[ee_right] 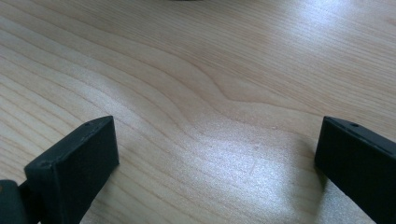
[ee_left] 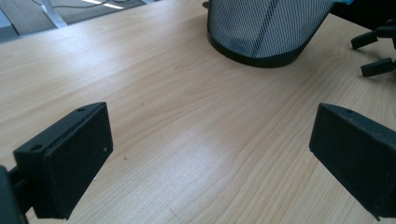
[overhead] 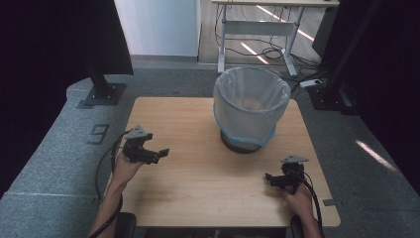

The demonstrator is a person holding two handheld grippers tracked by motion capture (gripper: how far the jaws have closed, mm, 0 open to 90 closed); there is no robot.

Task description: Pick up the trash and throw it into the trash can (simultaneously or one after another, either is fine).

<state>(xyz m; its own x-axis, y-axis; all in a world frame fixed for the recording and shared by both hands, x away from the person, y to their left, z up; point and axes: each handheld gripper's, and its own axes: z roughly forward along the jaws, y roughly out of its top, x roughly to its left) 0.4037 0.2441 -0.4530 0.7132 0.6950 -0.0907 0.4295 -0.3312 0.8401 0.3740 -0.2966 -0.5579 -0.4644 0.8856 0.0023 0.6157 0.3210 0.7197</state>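
Bin point(overhead: 251, 106) ahead, between left tool point(overhead: 159, 154) and right tool point(overhead: 270, 179); both agape, empty.

1. One light wooden square table point(overhead: 198, 193).
2. One black wire-mesh waste bin point(overhead: 251, 106) lined with a clear plastic bag, standing near the table's far edge, toward its far right corner.
3. Two black two-jaw hand-held grippers: the left gripper point(overhead: 159, 154) near the table's left edge, the right gripper point(overhead: 270, 179) near its right edge, each with both jaws spread wide over bare wood.
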